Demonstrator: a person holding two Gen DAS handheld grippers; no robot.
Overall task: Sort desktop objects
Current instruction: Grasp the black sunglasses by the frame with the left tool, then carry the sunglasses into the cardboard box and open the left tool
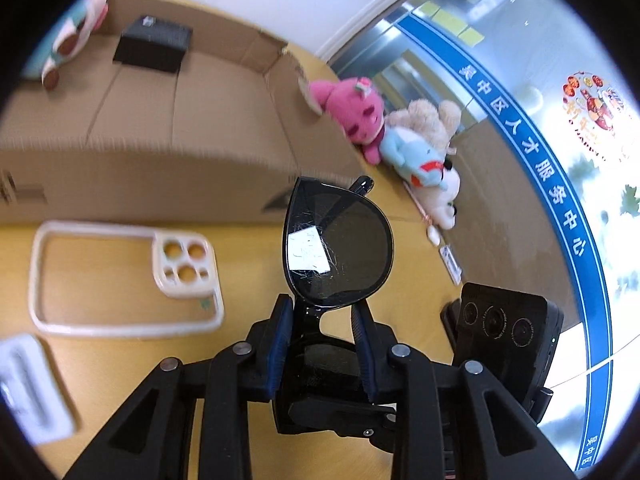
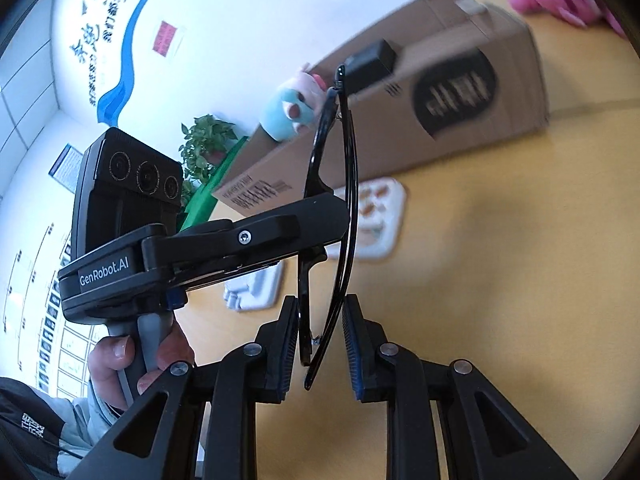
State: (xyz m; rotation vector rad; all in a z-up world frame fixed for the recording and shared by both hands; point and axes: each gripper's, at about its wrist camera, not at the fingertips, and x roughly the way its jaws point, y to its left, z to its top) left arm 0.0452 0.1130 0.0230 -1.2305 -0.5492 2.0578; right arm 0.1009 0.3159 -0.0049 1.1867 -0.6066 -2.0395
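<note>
Right wrist view: "GenRobot.AI" on left hand-held gripper point(image 2: 320, 220).

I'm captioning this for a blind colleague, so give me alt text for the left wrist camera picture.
The left gripper holds black sunglasses by the frame, one lens with a white sticker standing up above a yellow-wood table. A white phone case lies to the left, before a large cardboard box; plush toys lie to the right.
</note>
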